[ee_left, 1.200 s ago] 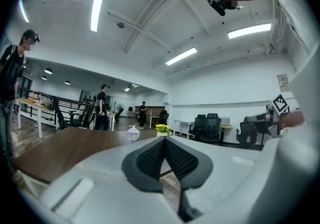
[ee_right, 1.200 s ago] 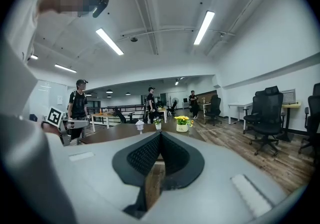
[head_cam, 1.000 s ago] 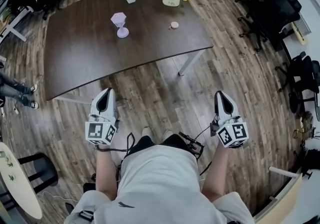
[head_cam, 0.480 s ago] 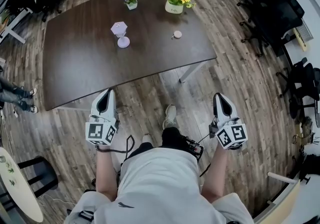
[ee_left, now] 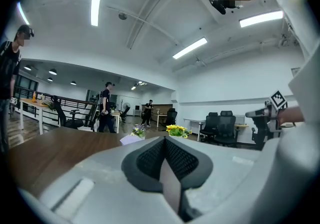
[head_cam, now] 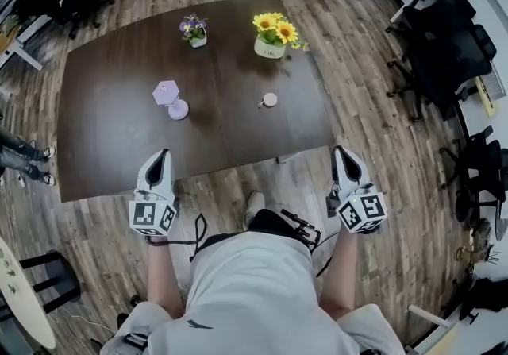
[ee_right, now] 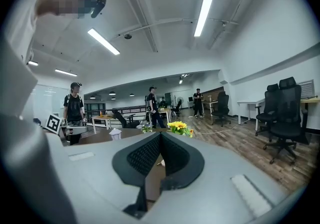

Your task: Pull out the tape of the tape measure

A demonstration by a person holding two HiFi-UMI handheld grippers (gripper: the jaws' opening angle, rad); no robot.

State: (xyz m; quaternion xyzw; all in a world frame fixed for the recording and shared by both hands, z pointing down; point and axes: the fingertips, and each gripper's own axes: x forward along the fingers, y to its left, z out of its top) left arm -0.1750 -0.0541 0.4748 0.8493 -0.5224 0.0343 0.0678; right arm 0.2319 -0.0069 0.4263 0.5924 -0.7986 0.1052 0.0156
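Note:
The tape measure [head_cam: 270,99] is a small round pale pink case lying on the dark brown table [head_cam: 111,139], right of centre, with no tape showing. My left gripper [head_cam: 161,156] hangs at the table's near edge, shut and empty. My right gripper [head_cam: 342,152] is level with the table's near right corner, also shut and empty. Both are well short of the tape measure. In the left gripper view my left gripper [ee_left: 164,141] shows its ribbed pads pressed together. In the right gripper view my right gripper [ee_right: 159,137] has its tips meeting.
On the table stand a lilac cup-shaped ornament [head_cam: 168,98], a white pot of yellow sunflowers [head_cam: 273,35] and a small pot of purple flowers [head_cam: 193,29]. Black office chairs [head_cam: 444,44] crowd the right side. People stand further back in the office [ee_left: 106,105].
The person has walked up to the table, so it now lies much nearer to both grippers. Both grippers stay shut and keep their places in front of the body.

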